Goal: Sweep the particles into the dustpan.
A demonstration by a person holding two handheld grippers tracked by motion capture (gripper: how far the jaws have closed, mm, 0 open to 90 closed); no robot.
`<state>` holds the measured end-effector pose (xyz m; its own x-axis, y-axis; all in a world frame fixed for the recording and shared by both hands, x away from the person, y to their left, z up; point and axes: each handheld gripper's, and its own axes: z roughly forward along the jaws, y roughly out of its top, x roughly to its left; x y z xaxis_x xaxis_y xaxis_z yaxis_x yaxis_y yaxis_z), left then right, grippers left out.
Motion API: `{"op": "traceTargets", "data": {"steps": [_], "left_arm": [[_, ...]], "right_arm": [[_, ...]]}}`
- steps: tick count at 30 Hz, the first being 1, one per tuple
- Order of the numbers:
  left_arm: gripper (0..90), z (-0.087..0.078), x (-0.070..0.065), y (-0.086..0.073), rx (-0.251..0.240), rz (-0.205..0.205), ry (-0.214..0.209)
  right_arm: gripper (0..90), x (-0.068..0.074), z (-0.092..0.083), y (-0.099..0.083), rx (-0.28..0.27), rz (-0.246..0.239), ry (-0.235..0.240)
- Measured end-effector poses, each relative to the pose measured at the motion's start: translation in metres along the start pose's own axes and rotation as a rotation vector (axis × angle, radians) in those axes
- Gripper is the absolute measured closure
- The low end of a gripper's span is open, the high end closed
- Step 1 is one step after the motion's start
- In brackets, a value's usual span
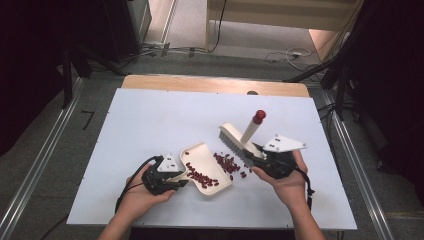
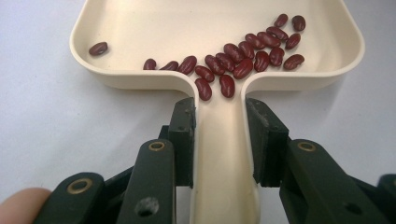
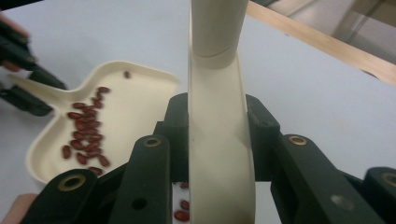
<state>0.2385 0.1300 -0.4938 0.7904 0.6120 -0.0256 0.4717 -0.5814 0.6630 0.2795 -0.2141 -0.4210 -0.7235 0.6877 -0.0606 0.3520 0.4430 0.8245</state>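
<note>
A cream dustpan (image 1: pixel 207 165) lies on the white table (image 1: pixel 150 125) with several dark red beans (image 1: pixel 200 176) in it. My left gripper (image 1: pixel 179 180) is shut on its handle; in the left gripper view the pads (image 2: pixel 184 135) press the handle of the dustpan (image 2: pixel 140 28) from both sides, with beans (image 2: pixel 243 60) just ahead. My right gripper (image 1: pixel 251 157) is shut on a cream brush (image 1: pixel 235 140) with a red-capped handle (image 1: pixel 259 116), tilted, bristles near loose beans (image 1: pixel 230 162). In the right gripper view the brush (image 3: pixel 217 93) fills the jaws beside the dustpan (image 3: pixel 135 102).
A bare wooden strip (image 1: pixel 215 85) runs along the table's far edge. Metal rails flank the table, and cables lie on the floor behind it. A few beans (image 3: pixel 182 210) lie on the table under the brush. The left gripper (image 3: pixel 28 79) shows at the upper left of the right gripper view.
</note>
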Motion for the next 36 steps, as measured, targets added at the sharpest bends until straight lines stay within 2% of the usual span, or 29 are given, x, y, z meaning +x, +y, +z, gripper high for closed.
{"op": "traceTargets", "data": {"steps": [4,6,10,14,17,19,22,29,36], "left_arm": [[66.6,-0.003,-0.004,-0.001,0.020,0.017,-0.005],[66.6,-0.003,-0.008,-0.001,0.022,0.023,-0.003],[66.6,-0.005,-0.012,0.000,0.031,0.039,-0.006],[66.6,-0.004,-0.013,-0.001,0.028,0.039,-0.005],[66.6,-0.004,-0.014,-0.001,0.030,0.039,-0.006],[66.6,-0.004,-0.014,-0.001,0.032,0.042,-0.008],[66.6,-0.003,-0.016,0.000,0.033,0.043,-0.008],[66.6,-0.002,-0.016,0.000,0.035,0.038,-0.021],[66.6,-0.001,-0.016,0.000,0.033,0.036,-0.020]], "right_arm": [[65.9,-0.013,-0.007,-0.017,0.027,0.068,-0.070],[65.9,-0.015,-0.007,-0.025,0.042,0.093,-0.088],[65.9,-0.014,-0.003,-0.033,0.069,0.094,-0.119],[65.9,-0.006,0.005,-0.036,0.085,0.088,-0.138],[65.9,0.002,0.012,-0.037,0.099,0.082,-0.137],[65.9,0.008,0.016,-0.036,0.109,0.061,-0.152],[65.9,0.017,0.021,-0.031,0.122,0.047,-0.138],[65.9,0.035,0.030,-0.027,0.127,0.034,-0.128],[65.9,0.045,0.033,-0.025,0.115,0.032,-0.112]]}}
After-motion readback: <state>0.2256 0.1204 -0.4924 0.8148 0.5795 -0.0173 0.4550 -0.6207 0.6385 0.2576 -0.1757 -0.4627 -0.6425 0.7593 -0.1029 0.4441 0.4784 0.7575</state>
